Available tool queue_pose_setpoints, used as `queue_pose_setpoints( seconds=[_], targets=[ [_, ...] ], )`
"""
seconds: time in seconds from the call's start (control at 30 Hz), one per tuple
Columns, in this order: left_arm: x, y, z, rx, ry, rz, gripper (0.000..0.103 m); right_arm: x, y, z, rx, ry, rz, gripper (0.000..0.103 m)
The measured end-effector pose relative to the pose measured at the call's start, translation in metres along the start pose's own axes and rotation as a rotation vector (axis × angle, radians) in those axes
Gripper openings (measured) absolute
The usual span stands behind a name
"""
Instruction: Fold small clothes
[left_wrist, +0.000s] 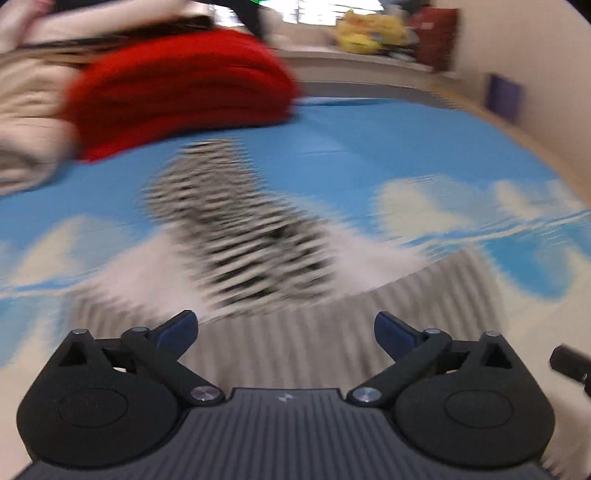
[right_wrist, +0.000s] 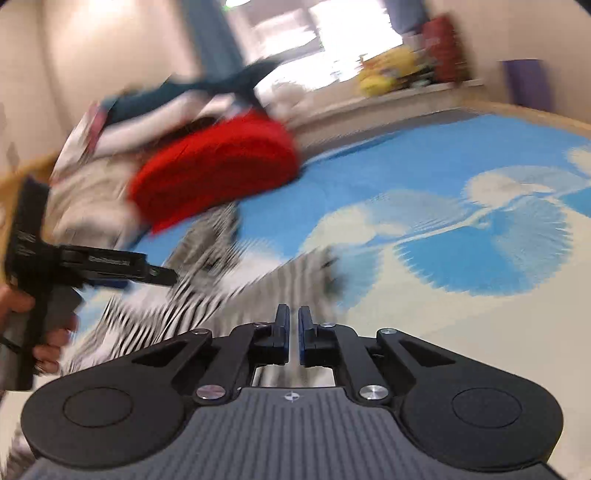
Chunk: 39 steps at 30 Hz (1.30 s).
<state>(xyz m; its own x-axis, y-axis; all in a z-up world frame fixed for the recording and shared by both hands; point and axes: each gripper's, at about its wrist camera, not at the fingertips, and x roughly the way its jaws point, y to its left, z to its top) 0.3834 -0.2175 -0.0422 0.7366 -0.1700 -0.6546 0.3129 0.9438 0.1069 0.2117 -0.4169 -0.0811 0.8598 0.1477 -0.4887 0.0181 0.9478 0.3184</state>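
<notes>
You are working over the striped garment (left_wrist: 243, 236), which is lying on the cloud-print mat (left_wrist: 424, 147) just in front of the red folded cloth (left_wrist: 181, 92). Your left gripper (left_wrist: 286, 332) is hanging above the near edge of the striped garment with its jaws wide apart and nothing between them. Your right gripper (right_wrist: 291, 332) is showing its jaws drawn together; a fold of the striped garment (right_wrist: 207, 295) seems to be running up between them, though blur is keeping me from saying for certain that it is pinched.

Judging from this, you are partway into a fold. Bring the open left jaws down onto a clear edge of the striped garment, on the side away from the red folded cloth, and close only once fabric is well between the pads. Keep both corners level so the fold lands square, and steer clear of the red folded cloth and the pale heap (left_wrist: 26, 122) beside it.

The striped garment is looking thin and soft, black-and-white banded, rumpled rather than flat, with a grey ribbed part (left_wrist: 424, 295) nearest you.
</notes>
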Motion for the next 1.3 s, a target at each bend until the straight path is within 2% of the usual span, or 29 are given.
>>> queue_pose_setpoints(
  seconds=[0.03, 0.07, 0.1, 0.13, 0.2, 0.23, 0.27, 0.3, 0.33, 0.37, 0.47, 0.57, 0.63, 0.7, 0.83, 1.0, 1.1, 1.2, 1.3],
  targets=[
    [-0.010, 0.014, -0.013, -0.003, 0.006, 0.024, 0.102, 0.012, 0.009, -0.007, -0.054, 0.070, -0.021, 0.006],
    [-0.021, 0.030, -0.028, -0.012, 0.020, 0.039, 0.102, 0.029, 0.014, -0.020, -0.099, 0.170, -0.084, 0.006],
    [-0.030, 0.043, -0.041, -0.023, 0.033, 0.056, 0.102, 0.040, 0.015, -0.031, -0.125, 0.234, -0.125, 0.005],
    [-0.040, 0.058, -0.054, -0.039, 0.053, 0.080, 0.102, 0.035, 0.018, -0.036, -0.154, 0.179, -0.130, 0.002],
    [-0.059, 0.086, -0.083, -0.064, 0.107, 0.159, 0.102, 0.013, 0.027, -0.021, -0.180, 0.187, -0.164, 0.005],
    [-0.071, 0.099, -0.098, -0.070, 0.130, 0.208, 0.102, -0.007, 0.029, -0.008, -0.159, 0.142, -0.168, 0.015],
    [-0.081, 0.109, -0.111, -0.073, 0.146, 0.242, 0.102, -0.033, 0.032, 0.002, -0.144, 0.070, -0.152, 0.033],
    [-0.092, 0.118, -0.122, -0.072, 0.161, 0.265, 0.102, -0.061, 0.037, 0.012, -0.140, 0.005, -0.137, 0.047],
    [-0.105, 0.128, -0.134, -0.073, 0.175, 0.282, 0.102, -0.085, 0.044, 0.016, -0.135, -0.038, -0.130, 0.066],
    [-0.117, 0.133, -0.144, -0.082, 0.178, 0.289, 0.102, -0.112, 0.051, 0.016, -0.118, -0.067, -0.115, 0.074],
    [-0.159, 0.137, -0.173, -0.151, 0.160, 0.263, 0.103, -0.160, 0.066, -0.011, -0.001, -0.049, -0.062, 0.080],
    [-0.197, 0.122, -0.196, -0.165, 0.147, 0.179, 0.103, -0.179, 0.082, -0.067, 0.148, -0.022, -0.047, 0.080],
    [-0.220, 0.111, -0.212, -0.152, 0.112, 0.163, 0.103, -0.183, 0.091, -0.098, 0.200, -0.016, -0.103, 0.080],
    [-0.234, 0.102, -0.224, -0.121, 0.082, 0.160, 0.103, -0.187, 0.103, -0.120, 0.196, -0.004, -0.176, 0.080],
    [-0.256, 0.091, -0.249, -0.056, 0.077, 0.183, 0.103, -0.207, 0.122, -0.140, 0.199, -0.034, -0.173, 0.079],
    [-0.284, 0.098, -0.273, -0.095, 0.052, 0.157, 0.103, -0.225, 0.144, -0.163, 0.179, -0.089, -0.112, 0.079],
    [-0.293, 0.102, -0.284, -0.102, 0.043, 0.168, 0.103, -0.224, 0.160, -0.166, 0.086, -0.088, -0.076, 0.079],
    [-0.295, 0.106, -0.292, -0.123, 0.030, 0.192, 0.103, -0.221, 0.171, -0.170, -0.008, -0.095, -0.101, 0.079],
    [-0.291, 0.110, -0.296, -0.144, 0.036, 0.197, 0.103, -0.220, 0.171, -0.173, 0.003, -0.068, -0.108, 0.079]
  ],
)
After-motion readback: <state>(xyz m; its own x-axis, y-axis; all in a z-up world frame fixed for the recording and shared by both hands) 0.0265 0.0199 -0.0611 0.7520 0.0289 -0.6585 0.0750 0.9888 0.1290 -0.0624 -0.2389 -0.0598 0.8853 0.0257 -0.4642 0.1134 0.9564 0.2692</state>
